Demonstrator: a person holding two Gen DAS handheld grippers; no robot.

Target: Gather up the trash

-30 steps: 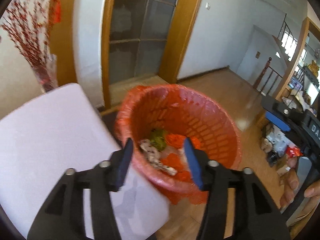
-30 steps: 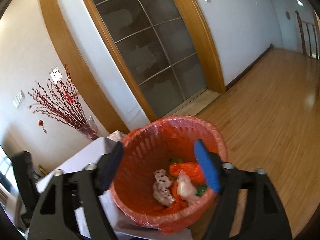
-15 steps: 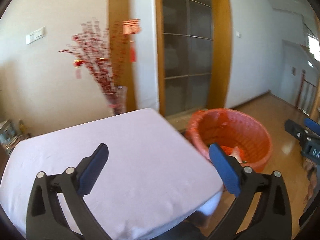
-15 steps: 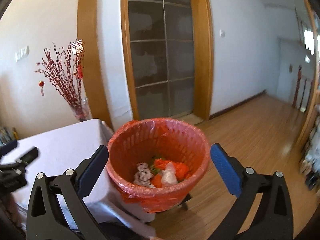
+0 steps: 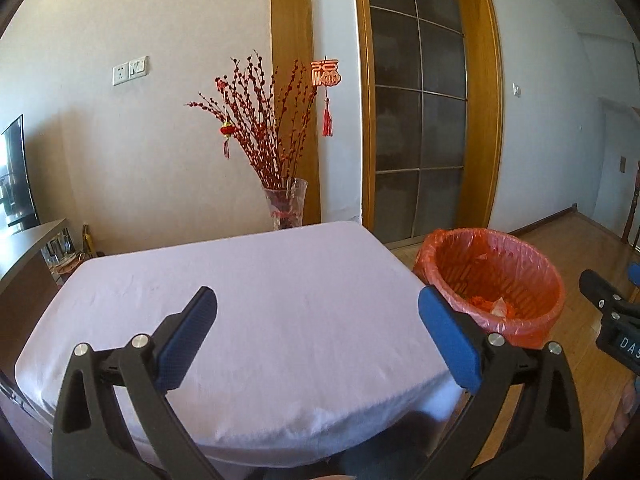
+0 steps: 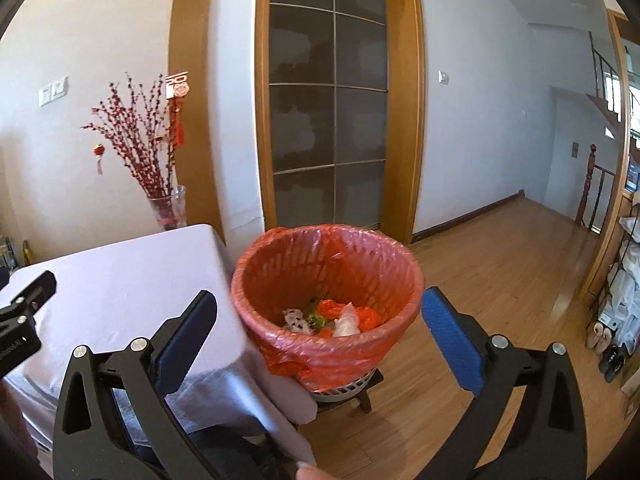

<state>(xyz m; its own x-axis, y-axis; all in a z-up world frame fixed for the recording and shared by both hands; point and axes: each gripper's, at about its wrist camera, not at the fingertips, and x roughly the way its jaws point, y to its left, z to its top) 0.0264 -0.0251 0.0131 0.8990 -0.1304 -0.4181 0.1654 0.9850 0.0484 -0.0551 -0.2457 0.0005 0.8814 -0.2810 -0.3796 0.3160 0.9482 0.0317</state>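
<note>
- Left wrist view: your left hand-held gripper (image 5: 318, 332) stands with its jaws wide apart and nothing between them, over the tabletop (image 5: 248, 280), which is covered in a pale cloth.
- No trash shows on the cloth in either view; if pieces remain, they lie outside these frames, so you would be hunting blind if you reach now.
- Your right hand-held gripper (image 6: 320, 330) is also spread wide and empty, aimed at the bin (image 6: 326, 276).
- The bin, lined with an orange bag, stands just beside the tabletop's corner on a low stool (image 6: 362, 394); wrappers (image 6: 328, 318) lie at its bottom, so the trash you can see is already inside.
- The bin looks light and perched: a knock from either open jaw on the rim could tip it off the stool and spill the lot.
- The bag's edge is loosely folded over the rim; a fingertip catching it could pull the liner up and drag wrappers out.
- A glass vase (image 5: 285, 204) of red twigs stands behind the tabletop's far edge; a wide sweep of the left arm could reach it.
- The two grippers are close together here, so crossing paths risks a clash.
</note>
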